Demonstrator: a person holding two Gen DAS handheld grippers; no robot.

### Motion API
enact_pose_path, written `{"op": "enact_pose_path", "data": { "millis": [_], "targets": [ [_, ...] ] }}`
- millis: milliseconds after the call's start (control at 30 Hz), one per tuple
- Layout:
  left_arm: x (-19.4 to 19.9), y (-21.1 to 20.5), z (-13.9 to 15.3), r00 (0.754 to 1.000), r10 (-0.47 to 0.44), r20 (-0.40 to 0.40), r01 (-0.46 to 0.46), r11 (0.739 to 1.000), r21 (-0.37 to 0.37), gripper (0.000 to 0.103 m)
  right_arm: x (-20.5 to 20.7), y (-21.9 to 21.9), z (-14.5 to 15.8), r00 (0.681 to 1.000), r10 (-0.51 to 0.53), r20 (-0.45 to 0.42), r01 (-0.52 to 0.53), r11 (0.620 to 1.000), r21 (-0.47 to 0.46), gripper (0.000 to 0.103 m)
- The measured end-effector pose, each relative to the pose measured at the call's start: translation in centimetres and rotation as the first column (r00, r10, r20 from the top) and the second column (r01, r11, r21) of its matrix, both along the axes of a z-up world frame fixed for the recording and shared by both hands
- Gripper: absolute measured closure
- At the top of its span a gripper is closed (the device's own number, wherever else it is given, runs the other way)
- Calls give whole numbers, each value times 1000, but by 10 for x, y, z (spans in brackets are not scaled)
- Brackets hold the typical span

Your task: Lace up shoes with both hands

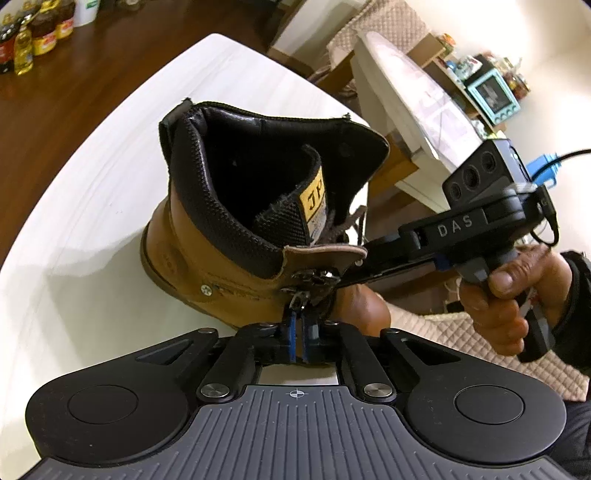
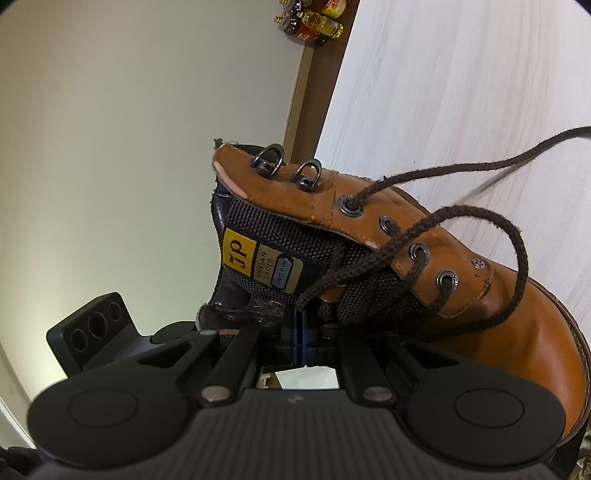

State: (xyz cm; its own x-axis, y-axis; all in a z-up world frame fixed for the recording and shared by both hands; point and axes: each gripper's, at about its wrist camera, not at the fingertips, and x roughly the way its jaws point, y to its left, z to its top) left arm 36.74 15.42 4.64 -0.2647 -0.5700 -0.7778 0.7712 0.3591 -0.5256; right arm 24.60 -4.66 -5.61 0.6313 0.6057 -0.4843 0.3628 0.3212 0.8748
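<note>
A: What's hard to see?
B: The boot (image 1: 229,221) stands on the white table (image 1: 92,177); its toe is hidden behind the ankle, pointing toward 4 o'clock. The left claw (image 1: 299,325) is pinched on something at the eyelets, unclear what.
A: And the right claw (image 2: 297,332)?
B: Closed on the brown lace (image 2: 424,225) beside the tongue.

Looks like someone's home, probably a dining or living area. There's a white table (image 1: 110,155) on a dark wood floor (image 1: 74,85), with a bunch of cooking oil bottles (image 1: 33,33) lined up on the floor by the wall. Off to the side a shelf (image 1: 461,77) holds jars and a little teal toaster oven (image 1: 493,96). Quilted beige fabric (image 1: 384,18) covers some furniture behind the table. Plain cream walls (image 2: 129,129), pretty lived-in.
</note>
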Motion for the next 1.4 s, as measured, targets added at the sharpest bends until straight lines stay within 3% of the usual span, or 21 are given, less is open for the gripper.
{"op": "enact_pose_path", "data": {
  "millis": [133,267,300,367,467,533,800,1000,1133,1233,1300,1333,1400],
  "targets": [
    [4,31,-4,1000,-4,5,4,997,74,101,-10,-2,7,1000,-26,-3,26,999,-22,95],
    [8,91,-23,998,-12,66,-8,956,295,101,-43,-6,23,998,-67,14,68,996,-56,89],
    [9,111,-32,994,-27,106,-16,922,388,101,-51,-5,24,997,-72,14,73,995,-69,89],
    [11,137,-44,989,-36,143,-40,868,495,101,-63,-2,28,995,-94,10,95,992,-89,89],
    [11,170,-56,979,-64,194,-70,788,611,101,-58,-3,35,992,-129,-7,127,986,-108,89],
    [11,184,-60,975,-73,212,-84,757,648,101,-62,-12,42,988,-152,-27,147,981,-125,89],
    [8,200,-58,972,30,233,-167,789,592,95,-57,-17,54,973,-225,-50,206,946,-250,89],
    [-4,195,-39,932,197,304,-336,786,519,95,-35,-22,55,979,-199,-40,171,917,-360,89],
    [-21,176,-15,876,353,328,-470,777,419,95,-12,-45,49,996,-62,-60,31,909,-415,89],
    [-49,131,-4,798,499,337,-595,741,311,95,9,-68,39,994,88,-62,-107,884,-454,89],
    [-61,110,-6,752,562,344,-653,706,275,95,25,-83,31,978,200,-54,-201,854,-480,88],
    [-72,90,-8,716,613,334,-694,677,245,95,30,-91,25,968,243,-62,-242,839,-488,88],
    [-86,62,-16,685,668,290,-726,655,207,95,42,-114,6,930,357,-87,-352,798,-488,88]
  ]
}}
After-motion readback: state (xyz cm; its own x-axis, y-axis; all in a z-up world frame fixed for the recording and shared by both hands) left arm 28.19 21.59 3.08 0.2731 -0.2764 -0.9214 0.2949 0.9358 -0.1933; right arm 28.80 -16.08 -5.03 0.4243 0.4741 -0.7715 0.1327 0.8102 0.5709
